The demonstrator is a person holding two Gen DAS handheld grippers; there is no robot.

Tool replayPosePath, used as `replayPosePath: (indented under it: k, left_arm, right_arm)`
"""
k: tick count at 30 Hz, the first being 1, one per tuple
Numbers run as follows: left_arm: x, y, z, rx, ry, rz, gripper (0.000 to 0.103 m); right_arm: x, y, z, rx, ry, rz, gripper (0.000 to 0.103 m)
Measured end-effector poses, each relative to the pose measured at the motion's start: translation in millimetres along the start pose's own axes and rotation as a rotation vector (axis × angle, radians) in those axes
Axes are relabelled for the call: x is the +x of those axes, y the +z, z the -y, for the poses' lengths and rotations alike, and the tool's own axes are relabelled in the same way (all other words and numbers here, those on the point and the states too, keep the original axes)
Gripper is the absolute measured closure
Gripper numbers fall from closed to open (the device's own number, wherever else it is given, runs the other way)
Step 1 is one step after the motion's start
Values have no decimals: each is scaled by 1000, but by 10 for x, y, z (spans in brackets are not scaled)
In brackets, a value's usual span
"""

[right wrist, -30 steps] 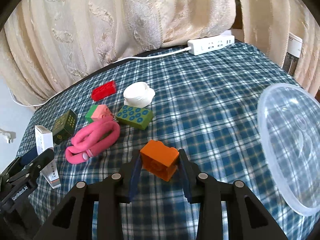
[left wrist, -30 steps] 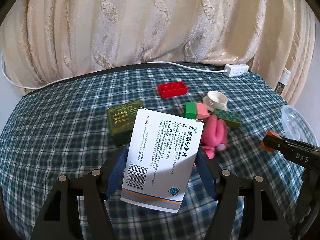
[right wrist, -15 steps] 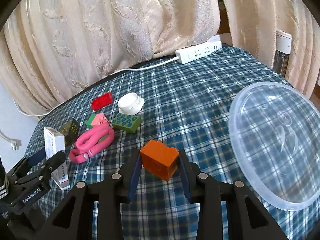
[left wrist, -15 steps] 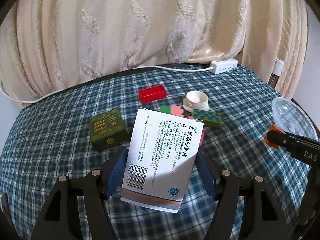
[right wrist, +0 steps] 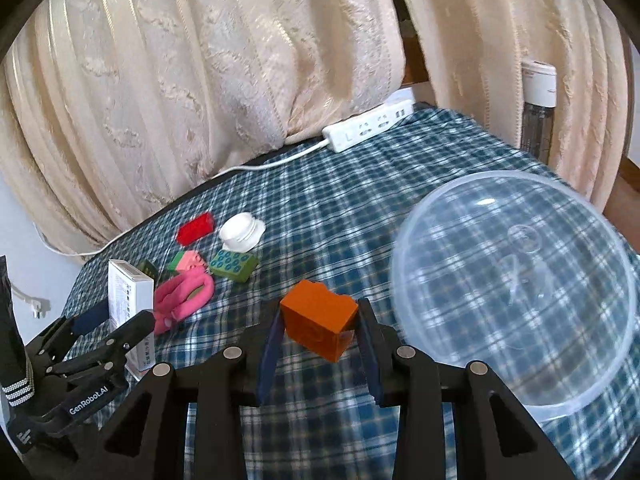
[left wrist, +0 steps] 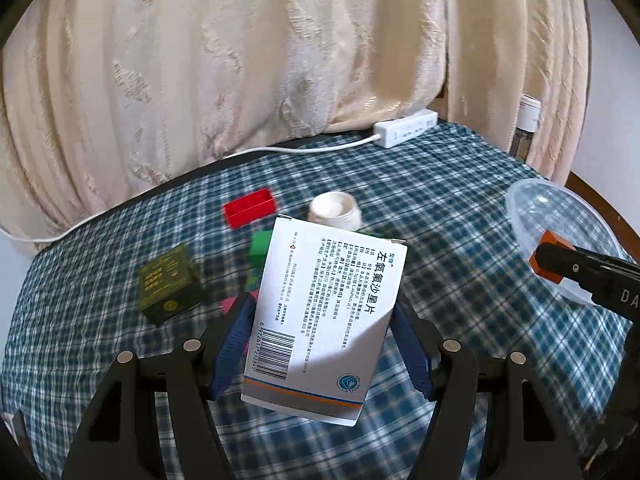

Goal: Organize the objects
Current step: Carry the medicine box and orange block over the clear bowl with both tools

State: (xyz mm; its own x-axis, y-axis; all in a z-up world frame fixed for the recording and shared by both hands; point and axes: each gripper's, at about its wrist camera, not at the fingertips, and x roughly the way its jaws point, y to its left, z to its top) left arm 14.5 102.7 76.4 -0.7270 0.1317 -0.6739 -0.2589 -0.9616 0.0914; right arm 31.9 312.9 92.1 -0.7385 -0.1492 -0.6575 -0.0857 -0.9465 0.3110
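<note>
Two grippers hold things up to carry: left gripper (left wrist: 324,340) squeezes the white box (left wrist: 324,320), right gripper (right wrist: 318,336) squeezes the orange block (right wrist: 318,324) beside the clear bowl (right wrist: 516,280).

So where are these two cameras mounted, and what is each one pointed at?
Left wrist view: sits on the left gripper, looking along its fingers at the white medicine box it clamps, the plaid table and the curtain beyond; the right gripper enters at right.
Right wrist view: sits on the right gripper, looking at the orange block it clamps and the clear plastic bowl; the left gripper shows at lower left.
Shared: red block, white cap, power strip, bowl.
</note>
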Motion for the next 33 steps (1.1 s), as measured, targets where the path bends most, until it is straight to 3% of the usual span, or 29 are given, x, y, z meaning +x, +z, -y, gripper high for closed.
replayPosePath:
  k: [27, 33]
  left_arm:
    - [81, 268, 1209, 187, -118, 17, 34]
    - [158, 359, 1448, 205, -180, -1, 34]
  right_arm:
    - [-333, -6, 1152, 163, -145, 66, 65]
    - [-363, 29, 1383, 194, -175, 74, 65]
